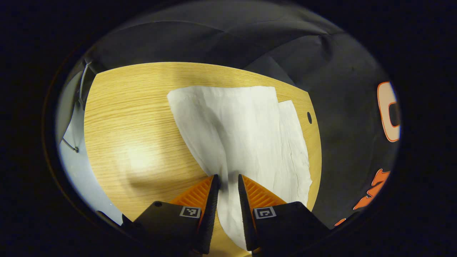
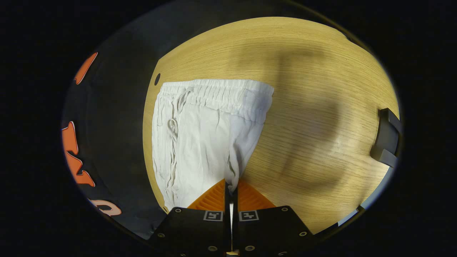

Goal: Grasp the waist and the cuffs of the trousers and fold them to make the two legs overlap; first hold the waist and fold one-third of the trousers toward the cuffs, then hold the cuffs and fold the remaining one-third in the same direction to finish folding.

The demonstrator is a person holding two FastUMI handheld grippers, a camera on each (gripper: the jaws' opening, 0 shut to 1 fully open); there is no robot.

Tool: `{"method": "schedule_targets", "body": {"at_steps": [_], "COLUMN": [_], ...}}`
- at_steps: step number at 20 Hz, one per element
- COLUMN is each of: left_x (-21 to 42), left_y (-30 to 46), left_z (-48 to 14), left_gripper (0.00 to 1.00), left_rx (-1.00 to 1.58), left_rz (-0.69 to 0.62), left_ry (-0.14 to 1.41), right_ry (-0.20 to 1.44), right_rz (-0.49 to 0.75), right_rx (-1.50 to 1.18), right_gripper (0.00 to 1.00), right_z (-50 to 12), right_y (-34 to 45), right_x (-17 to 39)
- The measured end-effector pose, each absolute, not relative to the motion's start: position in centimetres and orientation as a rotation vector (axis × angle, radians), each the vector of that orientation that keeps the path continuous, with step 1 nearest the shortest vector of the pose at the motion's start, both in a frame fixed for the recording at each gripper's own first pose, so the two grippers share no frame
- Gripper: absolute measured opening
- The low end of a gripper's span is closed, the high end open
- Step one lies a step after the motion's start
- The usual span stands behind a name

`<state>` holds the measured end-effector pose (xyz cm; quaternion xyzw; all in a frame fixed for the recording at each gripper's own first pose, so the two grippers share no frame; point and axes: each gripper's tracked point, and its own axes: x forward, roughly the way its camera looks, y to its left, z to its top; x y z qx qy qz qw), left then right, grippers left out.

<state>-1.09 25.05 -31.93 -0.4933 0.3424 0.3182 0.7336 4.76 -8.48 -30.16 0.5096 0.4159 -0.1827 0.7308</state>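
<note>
Trousers [image 1: 246, 132] being held at both ends over the surface [image 1: 142, 117].
Cloth is being pinched by the left gripper [image 1: 228, 184], jaws slightly apart; the right gripper [image 2: 231, 189], pressed together, is gripping cloth below the waist [image 2: 217, 92].

No legible word, brand or number appears in either view. Each gripper body carries two small square black-and-white fiducial markers just behind its fingers, seen on the left gripper [image 1: 228, 182] in the left gripper view and on the right gripper [image 2: 231, 187] in the right gripper view; these are coded patterns, not readable text. The white trousers [image 2: 200, 135] and the wooden table [image 1: 128, 117] bear no visible label or print.
</note>
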Motion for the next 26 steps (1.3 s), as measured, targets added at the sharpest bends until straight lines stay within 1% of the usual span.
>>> {"method": "schedule_targets", "body": {"at_steps": [1, 3, 5, 7, 13, 17, 18, 19, 22, 23, 24, 26], "left_x": [-0.9, -0.9, -1.3, -0.9, 1.1, 4.0, 4.9, 5.7, 8.2, 8.9, 9.7, 11.4], "left_y": [25.5, 25.2, 25.3, 25.2, 24.3, 24.1, 24.3, 24.2, 24.0, 24.1, 24.2, 24.3], "left_z": [-31.6, -31.6, -31.5, -30.6, -25.5, -22.3, -21.7, -21.2, -19.3, -18.7, -18.1, -17.3], "left_gripper": [0.18, 0.05, 0.04, 0.02, 0.04, 0.04, 0.04, 0.02, 0.04, 0.02, 0.04, 0.04], "left_rx": [-1.093, -1.088, -1.056, -1.047, -0.981, -0.941, -0.935, -0.934, -0.914, -0.901, -0.892, -0.884], "left_rz": [0.72, 0.706, 0.701, 0.683, 0.574, 0.513, 0.506, 0.496, 0.461, 0.453, 0.446, 0.434], "left_ry": [0.724, 0.747, 0.78, 0.775, 0.714, 0.67, 0.662, 0.653, 0.637, 0.635, 0.632, 0.628], "right_ry": [0.914, 0.912, 0.903, 0.891, 0.836, 0.811, 0.805, 0.805, 0.804, 0.802, 0.799, 0.8], "right_rz": [-0.402, -0.401, -0.395, -0.381, -0.316, -0.243, -0.234, -0.224, -0.195, -0.189, -0.183, -0.18], "right_rx": [1.119, 1.113, 1.099, 1.079, 1.047, 1.039, 1.037, 1.035, 1.033, 1.038, 1.047, 1.048], "right_gripper": [0.02, 0.02, 0.01, 0.01, 0.01, 0.01, 0.01, 0.01, 0.01, 0.01, 0.0, 0.01], "right_z": [-30.1, -30.0, -29.6, -28.8, -24.2, -20.8, -20.3, -19.8, -18.5, -17.9, -17.3, -16.5], "right_y": [-8.5, -8.5, -8.5, -8.5, -7.8, -6.3, -6.1, -5.9, -5.3, -5.2, -4.9, -4.7], "right_x": [4.7, 4.7, 4.6, 4.6, 5.4, 7.5, 8.2, 9.0, 11.3, 11.9, 12.7, 14.1]}}
